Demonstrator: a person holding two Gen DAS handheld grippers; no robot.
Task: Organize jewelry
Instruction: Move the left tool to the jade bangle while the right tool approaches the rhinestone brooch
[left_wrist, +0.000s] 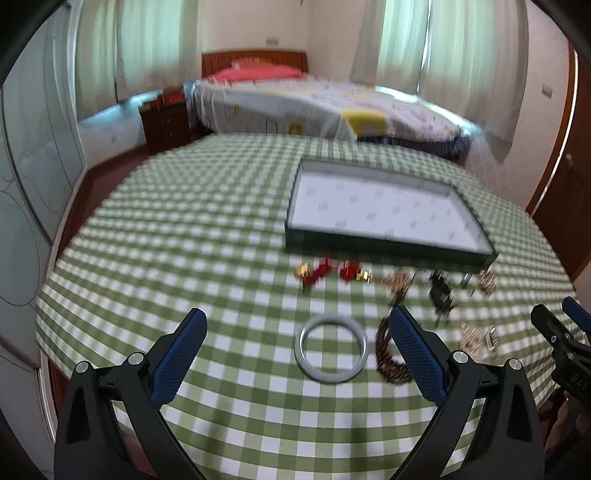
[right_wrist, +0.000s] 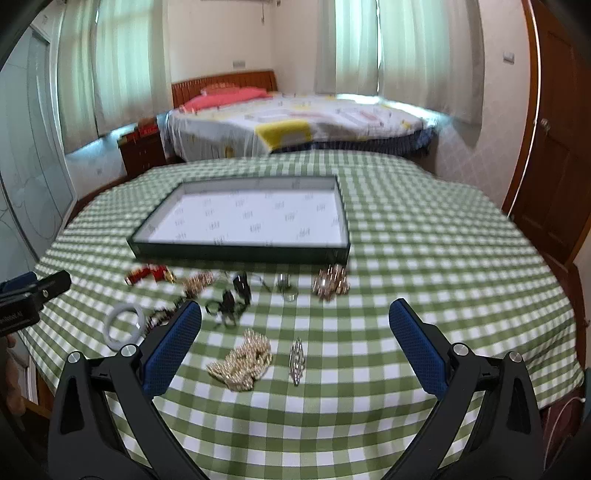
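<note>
Jewelry lies loose on the checked tablecloth (right_wrist: 406, 258), all on the near side of the tray (right_wrist: 243, 251). A white bangle (left_wrist: 330, 349) sits nearest the camera in front of the tray, a dark beaded bracelet (left_wrist: 386, 354) just beside it; a pearl strand (right_wrist: 242, 360) and red earrings (left_wrist: 325, 271) lie close by. Left gripper (left_wrist: 295, 339) and right gripper (right_wrist: 295, 332) both have fingers spread wide, holding nothing.

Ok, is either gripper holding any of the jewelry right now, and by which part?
Nothing is held. The left gripper and right gripper are both open above the table, and the white bangle and pearl piece lie untouched.
</note>
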